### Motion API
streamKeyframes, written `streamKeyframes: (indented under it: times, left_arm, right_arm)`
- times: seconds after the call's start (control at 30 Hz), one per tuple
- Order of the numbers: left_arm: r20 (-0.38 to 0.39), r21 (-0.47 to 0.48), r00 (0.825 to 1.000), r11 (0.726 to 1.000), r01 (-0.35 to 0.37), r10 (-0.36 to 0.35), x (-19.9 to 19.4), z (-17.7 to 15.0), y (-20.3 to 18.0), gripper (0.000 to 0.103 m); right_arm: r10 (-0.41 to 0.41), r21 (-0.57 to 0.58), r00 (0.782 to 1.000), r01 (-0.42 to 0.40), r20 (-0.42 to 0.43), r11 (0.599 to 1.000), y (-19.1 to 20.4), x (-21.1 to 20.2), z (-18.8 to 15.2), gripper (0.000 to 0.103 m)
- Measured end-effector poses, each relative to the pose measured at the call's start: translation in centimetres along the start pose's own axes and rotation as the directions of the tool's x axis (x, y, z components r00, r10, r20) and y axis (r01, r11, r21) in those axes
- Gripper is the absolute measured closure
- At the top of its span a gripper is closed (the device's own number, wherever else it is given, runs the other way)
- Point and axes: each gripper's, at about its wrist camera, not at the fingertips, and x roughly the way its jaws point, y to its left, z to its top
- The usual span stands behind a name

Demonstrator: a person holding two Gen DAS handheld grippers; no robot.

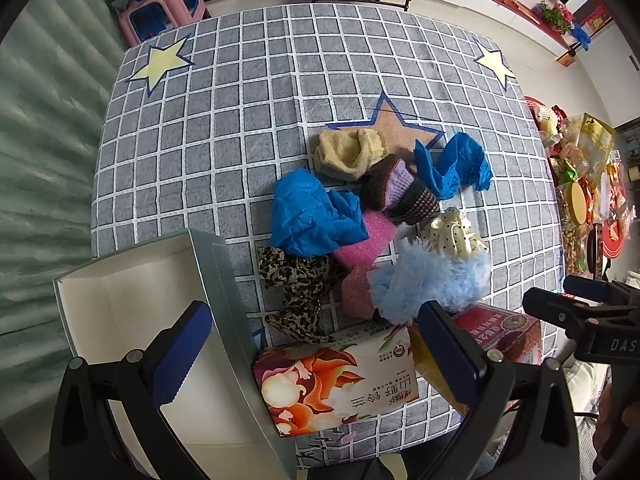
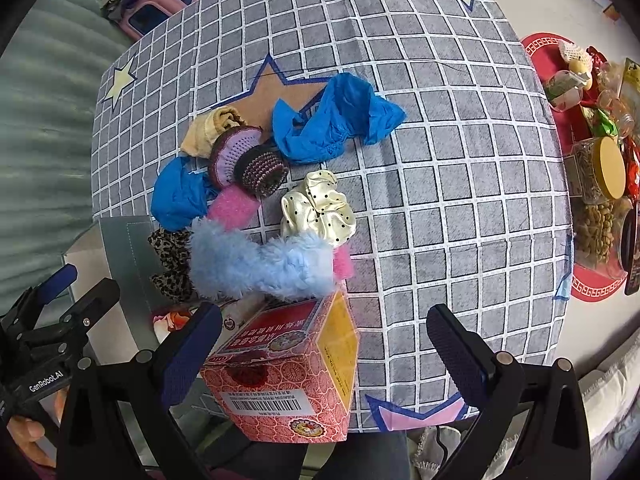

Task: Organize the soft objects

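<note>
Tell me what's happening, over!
Left gripper and right gripper open, empty. Soft pile untouched; white box empty. Red carton sits before right gripper.

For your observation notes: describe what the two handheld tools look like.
Both are black plastic frames with silver rivets and two fingers faced with ribbed dark-blue pads. The left tool reads "GenRobot.AI" in white in the right wrist view; the right tool shows "DAS" in the left wrist view.

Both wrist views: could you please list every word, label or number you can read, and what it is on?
"GenRobot.AI": body of the left tongs.
"DAS", cut off at the frame edge: body of the right tongs.
Chinese print, upside down: floral tissue pack, not reliably readable.
Chinese print and barcode digits: red box, too small to read.
</note>
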Motion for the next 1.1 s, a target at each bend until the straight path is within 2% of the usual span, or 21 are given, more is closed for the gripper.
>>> streamKeyframes:
  times: [0.33,0.73,0.97,1.1]
  left_arm:
    - [-0.021,0.01,1.0,1.0,0.004,-0.004,1.6,1.9,-0.3,0.0]
    - [-0.07,0.036,0.997,0.999,-0.028,0.03,6.3,5.1,-0.6,0.0]
    - [-0.138,0.033,0.99,0.999,-0.034,0.038,10.2,7.0,-0.3,0.0]
    - [-0.164,0.031,0.985,0.998,-0.046,0.05,12.4,7.5,-0.6,0.002]
  right_arm:
    - [-0.006,-0.003,1.0,0.006,-0.025,1.0,-0.4,0.8,1.2,0.0]
    - [0.015,0.0,0.998,-0.016,-0.063,1.0,-0.9,3.2,3.5,0.0]
    - [0.066,0.028,0.988,-0.062,-0.142,0.998,-1.5,6.6,5.8,0.0]
    - [0.074,0.001,0.976,-0.075,-0.203,0.997,-1.0,9.2,7.0,0.0]
